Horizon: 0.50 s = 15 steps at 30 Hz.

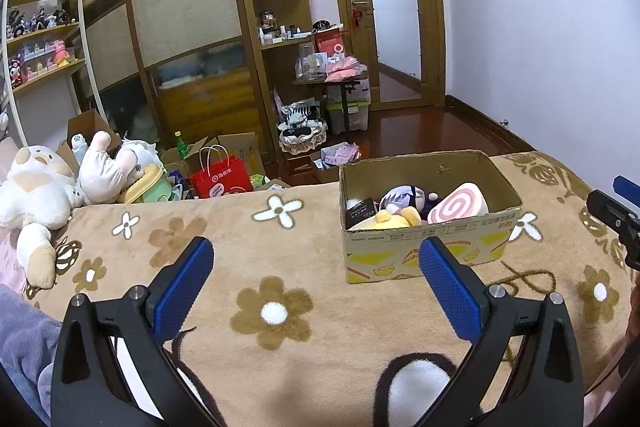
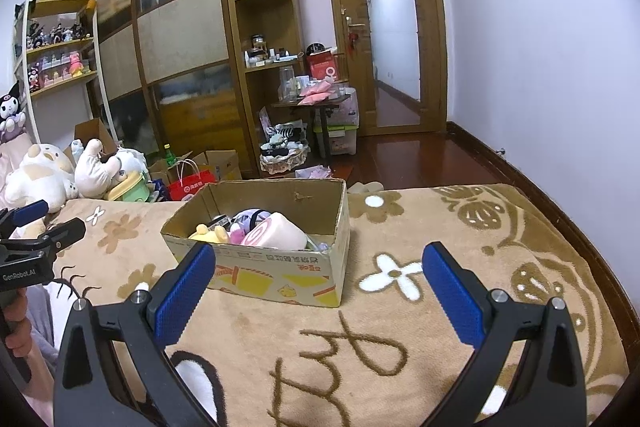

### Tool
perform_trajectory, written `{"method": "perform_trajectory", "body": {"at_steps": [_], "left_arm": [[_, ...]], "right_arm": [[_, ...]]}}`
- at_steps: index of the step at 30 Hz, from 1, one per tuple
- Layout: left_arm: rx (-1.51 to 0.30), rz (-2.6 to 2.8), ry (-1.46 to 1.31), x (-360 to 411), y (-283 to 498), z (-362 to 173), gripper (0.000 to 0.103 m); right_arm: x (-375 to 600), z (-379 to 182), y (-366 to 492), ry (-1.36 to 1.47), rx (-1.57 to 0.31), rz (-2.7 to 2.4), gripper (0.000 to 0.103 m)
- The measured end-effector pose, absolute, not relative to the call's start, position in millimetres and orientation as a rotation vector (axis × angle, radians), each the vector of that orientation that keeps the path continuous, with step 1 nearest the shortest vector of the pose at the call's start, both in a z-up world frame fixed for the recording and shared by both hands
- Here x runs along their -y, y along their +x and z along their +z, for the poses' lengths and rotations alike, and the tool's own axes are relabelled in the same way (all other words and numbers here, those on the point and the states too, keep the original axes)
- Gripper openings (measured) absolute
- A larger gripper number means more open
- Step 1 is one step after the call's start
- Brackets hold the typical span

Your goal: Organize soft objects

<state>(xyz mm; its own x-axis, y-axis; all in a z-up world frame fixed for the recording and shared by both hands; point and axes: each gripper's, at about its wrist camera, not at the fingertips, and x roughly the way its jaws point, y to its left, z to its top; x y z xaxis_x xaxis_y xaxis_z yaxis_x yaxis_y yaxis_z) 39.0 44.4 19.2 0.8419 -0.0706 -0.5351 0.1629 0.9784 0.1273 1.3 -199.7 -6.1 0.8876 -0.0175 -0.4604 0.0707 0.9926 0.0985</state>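
Observation:
A cardboard box (image 1: 432,247) stands on the flowered beige blanket (image 1: 280,227); it also shows in the right wrist view (image 2: 280,275). Inside lie a pink swirl roll plush (image 1: 460,205), a purple-haired doll (image 1: 404,197) and a yellow plush (image 1: 390,219). White plush toys (image 1: 36,195) lie piled at the blanket's far left (image 2: 44,175). My left gripper (image 1: 316,267) is open and empty, hovering above the blanket left of the box. My right gripper (image 2: 318,271) is open and empty, just in front of the box.
A red paper bag (image 1: 220,179), cardboard boxes and clutter sit on the floor beyond the bed. A wardrobe (image 1: 180,27), shelves of figurines (image 1: 40,39) and a wooden door (image 1: 392,7) stand behind. The bed edge runs along the right (image 2: 580,247).

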Motion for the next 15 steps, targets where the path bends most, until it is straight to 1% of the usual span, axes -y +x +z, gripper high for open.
{"method": "perform_trajectory", "body": {"at_steps": [15], "left_arm": [[-0.567,-0.120,0.175,-45.5,40.4,16.9,0.101]], "right_arm": [[203.5,-14.4,4.6,0.086,-0.498,-0.042,0.103]]}}
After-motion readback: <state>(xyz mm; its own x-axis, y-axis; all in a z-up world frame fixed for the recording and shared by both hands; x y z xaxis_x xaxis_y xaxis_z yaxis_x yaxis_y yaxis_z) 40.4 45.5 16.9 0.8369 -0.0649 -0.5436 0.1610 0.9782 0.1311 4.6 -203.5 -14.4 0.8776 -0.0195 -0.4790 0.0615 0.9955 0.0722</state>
